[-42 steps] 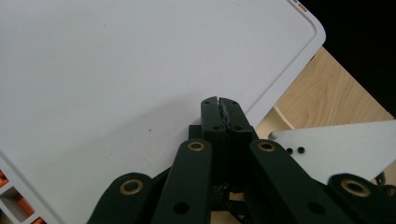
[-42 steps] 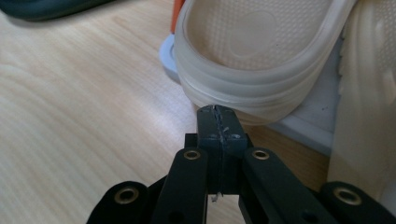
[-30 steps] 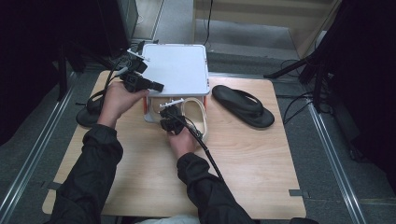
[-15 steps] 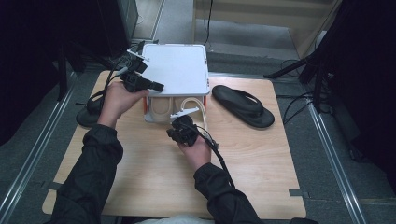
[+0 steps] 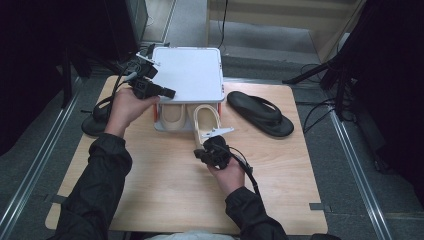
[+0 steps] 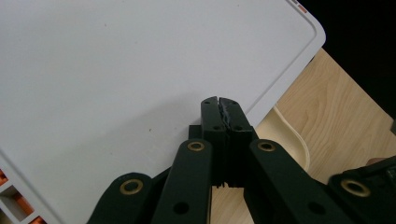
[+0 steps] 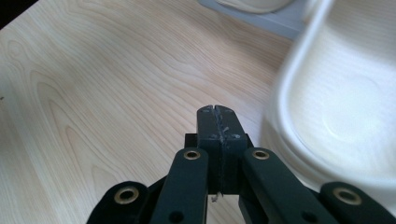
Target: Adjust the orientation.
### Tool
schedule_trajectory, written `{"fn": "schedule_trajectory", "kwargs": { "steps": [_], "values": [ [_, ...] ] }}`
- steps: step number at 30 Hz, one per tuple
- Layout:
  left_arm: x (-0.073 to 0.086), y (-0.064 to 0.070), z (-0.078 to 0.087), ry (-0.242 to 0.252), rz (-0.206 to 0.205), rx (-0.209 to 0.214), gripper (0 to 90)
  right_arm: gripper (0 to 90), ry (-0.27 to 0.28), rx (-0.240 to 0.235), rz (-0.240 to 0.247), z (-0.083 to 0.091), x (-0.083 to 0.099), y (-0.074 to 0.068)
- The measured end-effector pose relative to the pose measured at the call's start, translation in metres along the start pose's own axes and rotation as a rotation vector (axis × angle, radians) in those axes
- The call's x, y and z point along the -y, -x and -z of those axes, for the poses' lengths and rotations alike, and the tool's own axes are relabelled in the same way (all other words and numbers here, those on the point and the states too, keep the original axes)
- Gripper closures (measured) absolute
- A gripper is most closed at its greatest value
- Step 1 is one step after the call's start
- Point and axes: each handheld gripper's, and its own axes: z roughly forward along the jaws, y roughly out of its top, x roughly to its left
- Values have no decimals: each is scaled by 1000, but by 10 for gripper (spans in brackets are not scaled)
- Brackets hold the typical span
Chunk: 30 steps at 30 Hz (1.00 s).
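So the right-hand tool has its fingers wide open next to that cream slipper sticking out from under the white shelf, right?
Not quite. The right gripper is beside the cream slipper that sticks out from under the white shelf, but its fingers are pressed together, not wide open. The right gripper view shows them meeting with nothing between them.

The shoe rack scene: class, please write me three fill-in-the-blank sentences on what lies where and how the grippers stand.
1. The black flip-flop lies on the table to the ___ of the white shoe rack.
2. The right gripper sits just in front of a ___-coloured shoe.
3. The left gripper has its jaws ___ above the rack's top.

Missing words: right; cream; shut
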Motion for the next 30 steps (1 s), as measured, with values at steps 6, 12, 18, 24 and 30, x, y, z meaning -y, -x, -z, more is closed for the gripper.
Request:
{"fn": "schedule_trajectory", "kwargs": {
  "steps": [6, 12, 18, 24, 30],
  "values": [
    [0, 0, 0, 1, 1, 1, 900, 900, -9, 28, -19, 7, 11, 14],
    [0, 0, 0, 0, 2, 0, 900, 900, -15, 37, -25, 8, 13, 23],
    [0, 0, 0, 1, 0, -3, 900, 900, -8, 44, -24, 5, 9, 26],
    [0, 0, 0, 1, 0, -1, 900, 900, -12, 52, -26, -2, 0, 30],
    [0, 2, 0, 0, -4, -11, 900, 900, -6, 58, -25, -9, -10, 32]
  ]
}}
